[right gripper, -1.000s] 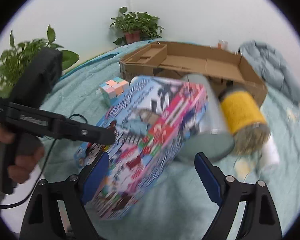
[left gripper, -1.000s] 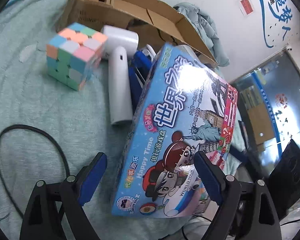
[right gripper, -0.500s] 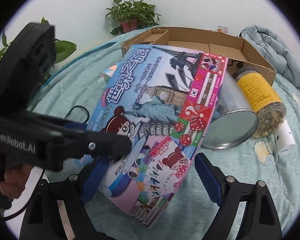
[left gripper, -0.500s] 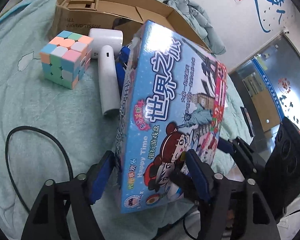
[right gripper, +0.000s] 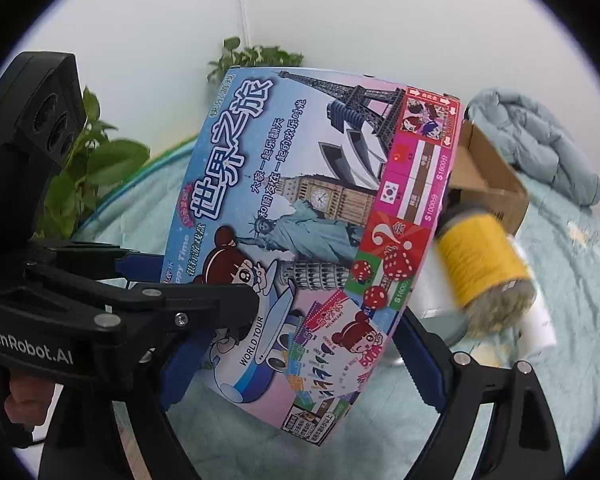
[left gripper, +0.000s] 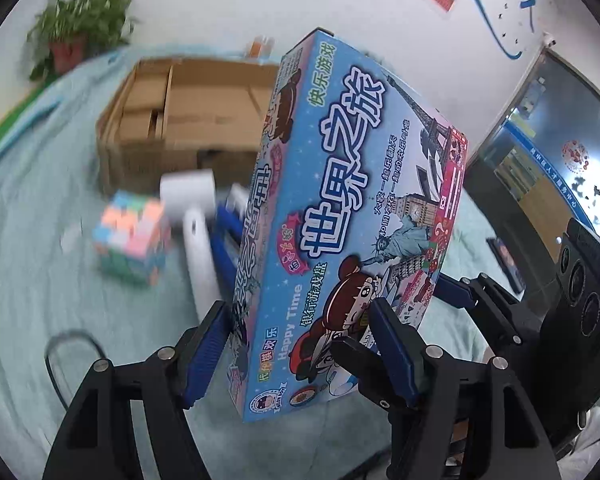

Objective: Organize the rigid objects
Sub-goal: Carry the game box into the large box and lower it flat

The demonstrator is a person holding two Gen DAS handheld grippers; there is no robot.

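Note:
A blue and pink board game box (left gripper: pixel 348 208) is held up off the bed, tilted; it also fills the right wrist view (right gripper: pixel 312 232). My left gripper (left gripper: pixel 300 348) is shut on its near end. My right gripper (right gripper: pixel 296 360) is shut on the box across its width, and its fingers (left gripper: pixel 452 292) show at the box's right edge in the left wrist view. The open cardboard box (left gripper: pixel 188 120) stands behind on the teal bedspread.
A pastel puzzle cube (left gripper: pixel 130 236), a white hair dryer (left gripper: pixel 196 232) and blue items lie in front of the cardboard box. A yellow-labelled jar (right gripper: pixel 484 268), a metal tin (right gripper: pixel 444 320) and a grey jacket (right gripper: pixel 540 144) lie to the right. Potted plants stand by the wall.
The game box has been lifted off the bed and tipped more upright. Both grippers have closed on it and risen with it.

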